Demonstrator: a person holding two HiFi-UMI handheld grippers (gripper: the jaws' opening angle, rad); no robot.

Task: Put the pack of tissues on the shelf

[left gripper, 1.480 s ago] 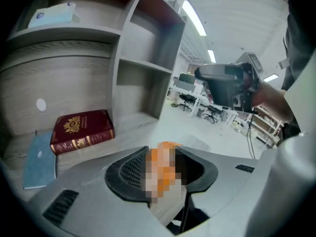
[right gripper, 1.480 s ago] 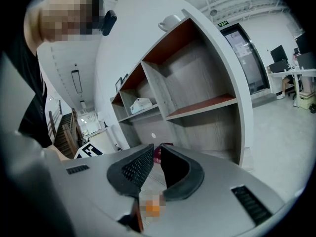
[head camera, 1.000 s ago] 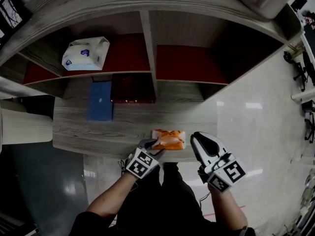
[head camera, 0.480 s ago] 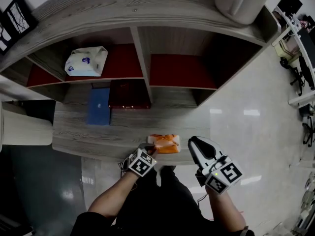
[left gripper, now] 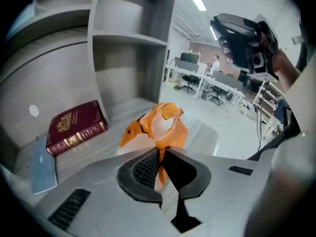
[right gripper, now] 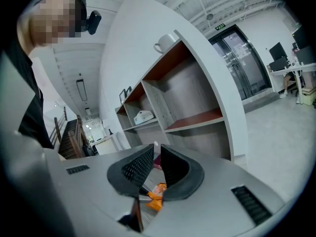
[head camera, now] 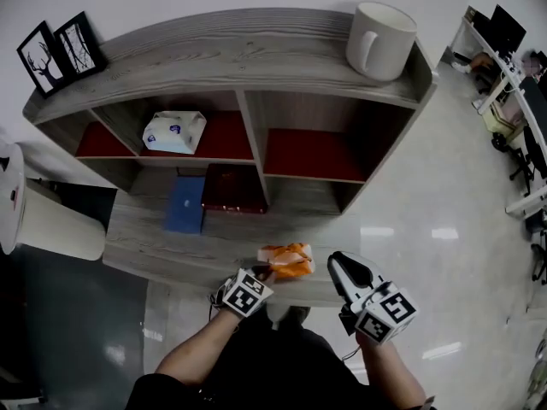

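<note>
The pack of tissues (head camera: 288, 260) is orange and crumpled, and lies at the front edge of the wooden lower shelf board (head camera: 171, 242). My left gripper (head camera: 261, 273) is at its left end. In the left gripper view the jaws are closing, and the pads pinch the wrapper of the orange pack (left gripper: 158, 127) at the left gripper (left gripper: 161, 152). My right gripper (head camera: 342, 263) hovers just right of the pack, shut and holding nothing. Past the right gripper (right gripper: 157, 154), the pack (right gripper: 158, 189) shows below its jaws.
The grey wooden shelf unit (head camera: 256, 156) has red-floored compartments. A white tissue pack (head camera: 173, 131) lies in the left one. A dark red book (head camera: 233, 190) and a blue notebook (head camera: 185, 204) lie on the lower board. A white mug (head camera: 380, 29) and picture frames (head camera: 60, 48) stand on top.
The left gripper's jaws have gone from open beside the pack to pinched on its wrapper. The head view has tilted up, showing the shelf top. The right gripper has kept its place.
</note>
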